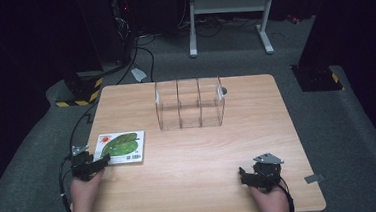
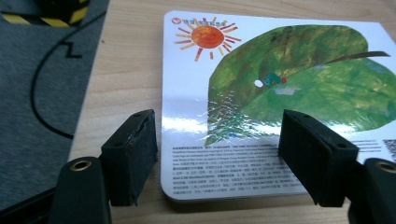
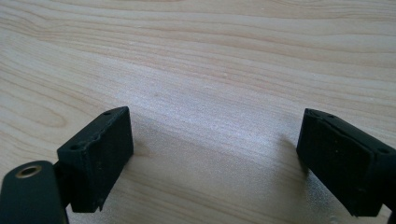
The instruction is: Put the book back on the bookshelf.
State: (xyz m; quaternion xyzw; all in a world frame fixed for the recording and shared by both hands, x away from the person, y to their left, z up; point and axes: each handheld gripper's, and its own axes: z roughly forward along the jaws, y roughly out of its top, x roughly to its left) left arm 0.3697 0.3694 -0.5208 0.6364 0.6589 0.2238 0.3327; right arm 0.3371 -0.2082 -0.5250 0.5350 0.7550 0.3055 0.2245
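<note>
Fingers [image 2: 133, 156] of the left gripper [image 2: 229, 158] are spread wide, nothing pinched; they straddle the near-left corner of a board book [image 2: 275, 102] w/o touching it, one finger on bare wood left of the book, the other over its printed back cover. In the high view the left gripper [image 1: 87, 163] sits at the tabletop's [image 1: 196, 185] left edge, toward the near corner, and the book [image 1: 121, 147] lies flat just beside it, cover w/ an orange sun and big green leaf facing up. Likely reason for the wide spread: the book lies flat, so the fingers need to come in at its edge to get hold of it.

Right gripper [image 1: 261, 173] rests near the front edge, right of centre, well apart from the book. Its fingers [image 3: 95, 161] are also spread, w/ plain wood grain between them; it looks parked, waiting.

A clear plastic rack [image 1: 190, 103] w/ upright dividers stands at the far edge, about centre, empty. Upright slots suit a thin book, so it's prob. the destination. Dark floor, cables and a white stand frame [image 1: 229, 13] beyond the tabletop.
</note>
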